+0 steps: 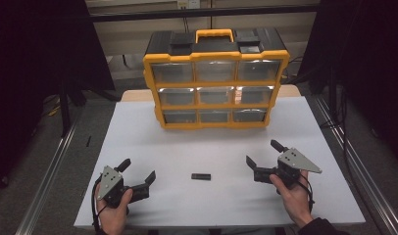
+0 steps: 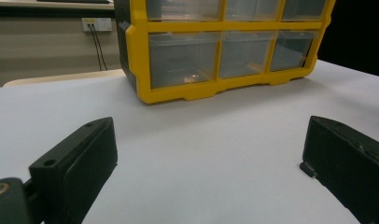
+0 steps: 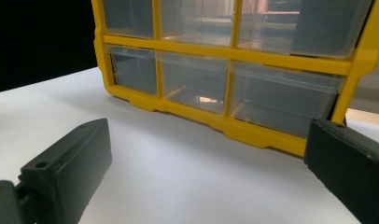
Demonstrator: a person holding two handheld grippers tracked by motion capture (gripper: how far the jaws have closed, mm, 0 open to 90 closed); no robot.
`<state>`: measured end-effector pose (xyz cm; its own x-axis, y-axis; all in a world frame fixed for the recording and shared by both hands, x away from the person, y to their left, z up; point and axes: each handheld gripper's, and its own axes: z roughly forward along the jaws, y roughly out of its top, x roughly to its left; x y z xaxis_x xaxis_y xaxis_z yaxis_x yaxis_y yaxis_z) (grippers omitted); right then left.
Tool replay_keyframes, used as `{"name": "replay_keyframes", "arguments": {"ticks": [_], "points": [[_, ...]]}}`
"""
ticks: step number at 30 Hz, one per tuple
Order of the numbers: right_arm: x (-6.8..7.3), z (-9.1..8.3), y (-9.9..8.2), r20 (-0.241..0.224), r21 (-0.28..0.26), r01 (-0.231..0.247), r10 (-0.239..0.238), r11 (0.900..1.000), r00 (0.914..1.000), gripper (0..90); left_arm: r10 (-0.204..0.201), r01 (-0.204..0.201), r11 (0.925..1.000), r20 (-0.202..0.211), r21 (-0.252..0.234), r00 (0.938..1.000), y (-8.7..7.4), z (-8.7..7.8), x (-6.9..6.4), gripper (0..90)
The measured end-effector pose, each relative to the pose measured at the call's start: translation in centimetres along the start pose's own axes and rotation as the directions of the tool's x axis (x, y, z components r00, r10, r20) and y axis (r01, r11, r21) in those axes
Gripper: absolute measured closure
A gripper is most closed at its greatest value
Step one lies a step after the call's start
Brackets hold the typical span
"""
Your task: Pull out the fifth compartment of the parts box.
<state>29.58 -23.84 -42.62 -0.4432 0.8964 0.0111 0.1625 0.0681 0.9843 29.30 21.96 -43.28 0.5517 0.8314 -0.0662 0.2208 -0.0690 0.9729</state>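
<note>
Both my claws rest low over the white table (image 1: 138, 127), nothing gripped. Left gripper (image 1: 139, 175) has its jaws spread wide, bare table between them in the left gripper view (image 2: 206, 154). Right gripper (image 1: 263, 155) likewise gapes wide and empty, same in the right gripper view (image 3: 201, 163).

Thing in hand, as I judge it: the small black flat piece (image 1: 201, 176) lying on the table between the two grippers, near the front edge. Its long axis runs left-right across the table, roughly parallel to the front edge. It sits to the right of my left gripper and to the left of my right gripper, apart from both. Distance looks about even; the left jaw tip may be slightly nearer, hard to call. Either claw would have to swing inward toward the middle to reach it, and close across its short side.

Behind, well apart from the piece, the yellow and black drawer organizer (image 1: 215, 81) stands upright at the far middle of the table, three rows of three clear drawers, all pushed in, orange handle (image 1: 214, 34) on top. Both gripper views point at its bottom rows.

No brand, label or readable writing on the piece, organizer or grippers. A wall socket (image 2: 96, 24) shows in the left gripper view, no text legible.
</note>
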Motion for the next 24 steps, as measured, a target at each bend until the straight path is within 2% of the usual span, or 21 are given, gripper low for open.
{"name": "replay_keyframes", "arguments": {"ticks": [6, 17, 24], "points": [[0.4, 1.0, 0.5, -0.012, -0.010, 0.007, -0.007, 0.9999, 0.9999, 0.8, 0.004, -0.004, 1.0000, 0.001, 0.003, 1.0000, 0.0, 0.0, 0.0, 3.1], [1.4, 2.6, 1.4, -0.031, -0.031, -0.014, 0.013, 0.9994, 0.9994, 1.7, 0.005, -0.005, 1.0000, 0.001, 0.003, 1.0000, 0.0, 0.0, 0.0, 3.1], [1.6, 3.3, 2.2, -0.033, -0.034, 0.009, -0.011, 0.9994, 0.9994, 1.3, 0.003, -0.003, 1.0000, 0.000, 0.000, 1.0000, 0.0, 0.0, 0.0, 3.1]]}}
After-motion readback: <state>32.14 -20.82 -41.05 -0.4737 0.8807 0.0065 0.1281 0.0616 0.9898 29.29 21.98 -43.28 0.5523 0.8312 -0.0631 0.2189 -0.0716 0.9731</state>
